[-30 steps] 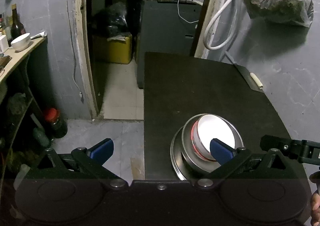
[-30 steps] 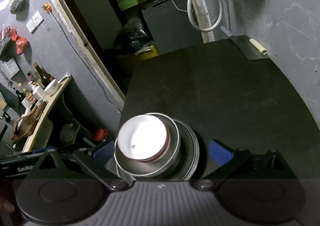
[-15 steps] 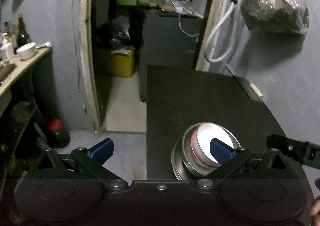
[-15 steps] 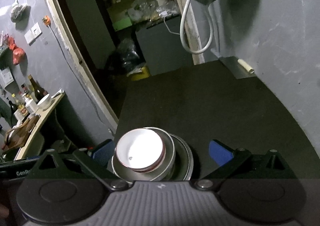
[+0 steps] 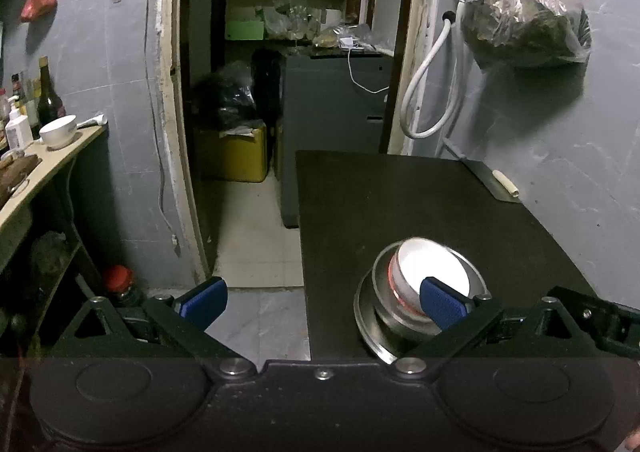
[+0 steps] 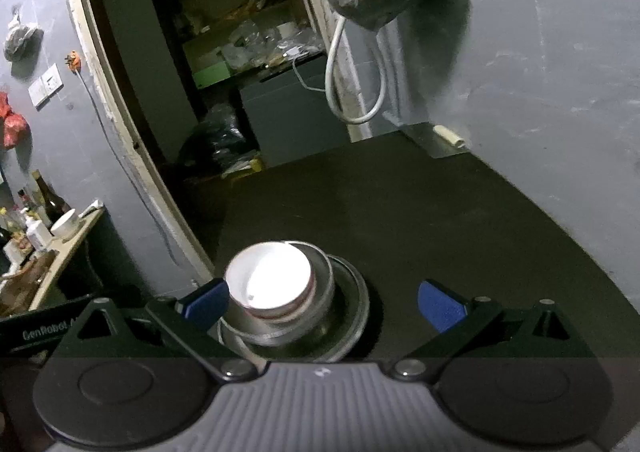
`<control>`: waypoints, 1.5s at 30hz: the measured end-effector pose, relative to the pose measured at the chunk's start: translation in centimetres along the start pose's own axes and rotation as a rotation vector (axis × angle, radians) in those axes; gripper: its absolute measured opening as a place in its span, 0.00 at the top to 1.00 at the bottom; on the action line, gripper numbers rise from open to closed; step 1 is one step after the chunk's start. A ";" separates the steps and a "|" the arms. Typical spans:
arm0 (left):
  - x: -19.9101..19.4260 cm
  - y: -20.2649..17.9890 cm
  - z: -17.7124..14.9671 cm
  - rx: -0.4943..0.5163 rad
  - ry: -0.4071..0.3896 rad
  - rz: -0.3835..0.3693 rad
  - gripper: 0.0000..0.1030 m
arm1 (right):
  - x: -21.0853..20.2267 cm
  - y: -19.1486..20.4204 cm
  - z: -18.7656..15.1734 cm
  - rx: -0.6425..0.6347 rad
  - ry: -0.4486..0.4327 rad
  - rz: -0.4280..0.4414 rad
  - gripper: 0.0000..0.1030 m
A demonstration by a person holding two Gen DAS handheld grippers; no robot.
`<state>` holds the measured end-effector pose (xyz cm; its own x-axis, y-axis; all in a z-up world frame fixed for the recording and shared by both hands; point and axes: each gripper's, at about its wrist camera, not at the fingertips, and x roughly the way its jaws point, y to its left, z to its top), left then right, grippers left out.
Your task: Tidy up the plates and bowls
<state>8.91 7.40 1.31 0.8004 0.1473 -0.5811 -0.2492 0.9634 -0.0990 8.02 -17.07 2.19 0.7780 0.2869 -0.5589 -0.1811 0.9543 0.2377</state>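
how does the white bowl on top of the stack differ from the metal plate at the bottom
The white bowl is narrower, glossy white with a red rim band, and sits highest, nested in a metal bowl. The metal plate is wider, shallow, grey steel, resting on the black table. Both are round and upright.

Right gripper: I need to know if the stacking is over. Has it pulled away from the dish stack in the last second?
Yes. The right gripper has backed up and away: the stack looks smaller on the black table, jaws open.
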 end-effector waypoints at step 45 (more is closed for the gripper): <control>-7.2 -7.6 -4.1 -0.008 -0.011 0.118 0.01 | -4.5 -6.8 -0.2 -0.053 0.014 0.159 0.00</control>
<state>2.74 -1.87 2.93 0.7713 0.2617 -0.5802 -0.3461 0.9375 -0.0372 5.62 -24.81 2.93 0.7285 0.4352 -0.5291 -0.3329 0.8999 0.2818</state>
